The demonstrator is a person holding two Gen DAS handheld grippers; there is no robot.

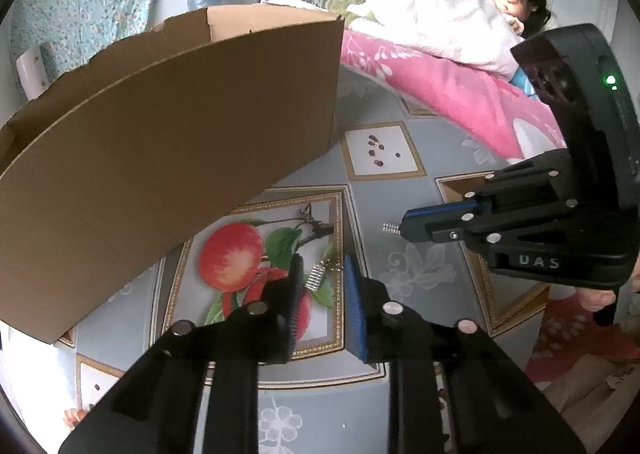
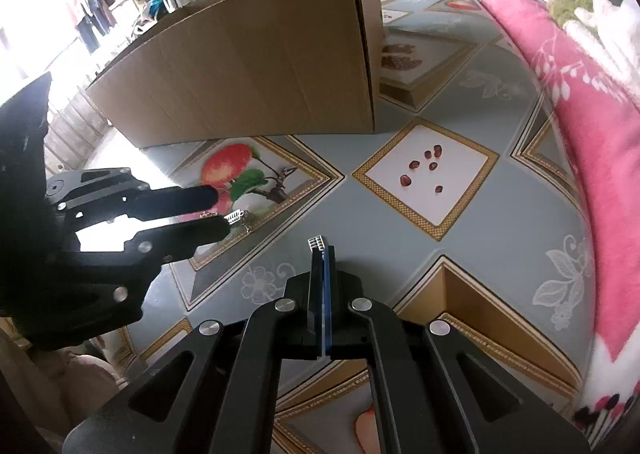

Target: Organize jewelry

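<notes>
A small silver ribbed earring [image 1: 316, 276] lies on the patterned tablecloth between the tips of my left gripper [image 1: 320, 274], whose jaws stand open around it. It also shows in the right wrist view [image 2: 236, 217] at the left gripper's tips [image 2: 222, 209]. My right gripper [image 2: 322, 250] is shut on a second silver earring [image 2: 316, 242] that sticks out past its tips. In the left wrist view that gripper [image 1: 402, 228] comes in from the right with the earring [image 1: 391, 228] at its tip.
A large open cardboard box [image 1: 168, 157] stands just behind the left gripper, also in the right wrist view [image 2: 256, 65]. A pink blanket [image 2: 580, 101] lies along the right. A person [image 1: 516, 1] sits beyond it. Dark red seeds are printed on a white tile of the cloth [image 2: 426, 167].
</notes>
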